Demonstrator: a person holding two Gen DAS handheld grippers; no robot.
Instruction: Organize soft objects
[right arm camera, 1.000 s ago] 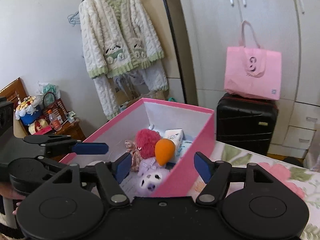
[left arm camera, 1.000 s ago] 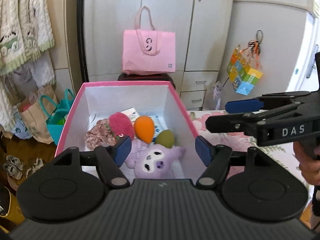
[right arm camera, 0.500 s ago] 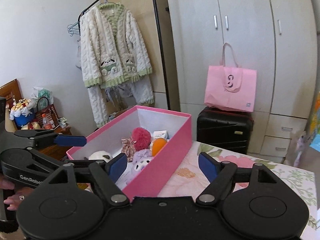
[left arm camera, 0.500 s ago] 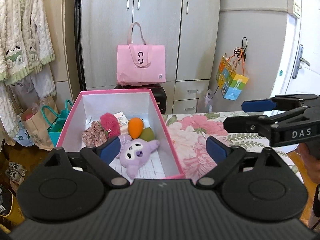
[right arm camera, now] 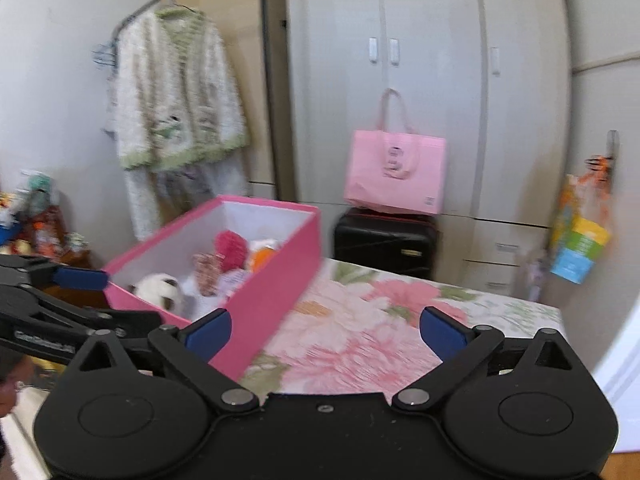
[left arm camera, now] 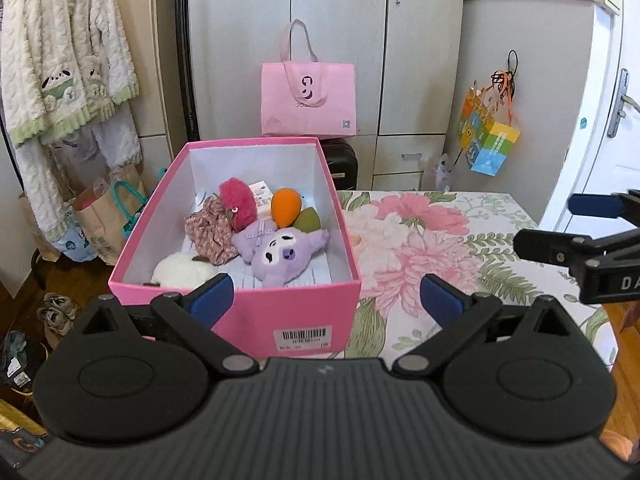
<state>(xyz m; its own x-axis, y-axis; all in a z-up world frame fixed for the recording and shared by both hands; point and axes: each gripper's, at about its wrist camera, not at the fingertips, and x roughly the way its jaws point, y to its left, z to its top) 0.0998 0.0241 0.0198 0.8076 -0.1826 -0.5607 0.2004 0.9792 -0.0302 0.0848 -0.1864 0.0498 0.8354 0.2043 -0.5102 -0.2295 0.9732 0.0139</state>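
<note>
With both my left gripper (left arm camera: pixel 326 294) and right gripper (right arm camera: pixel 325 330) spread wide and empty, the soft toys (left arm camera: pixel 280 254) lie in the pink box (left arm camera: pixel 280 320) at frame centre-left, so I'd judge the tidying nearly finished and keep clear of its walls.

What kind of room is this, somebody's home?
Most likely a bedroom at home: a tall wardrobe, a fluffy cardigan hanging on a rail, and a suitcase against the cupboards.
</note>
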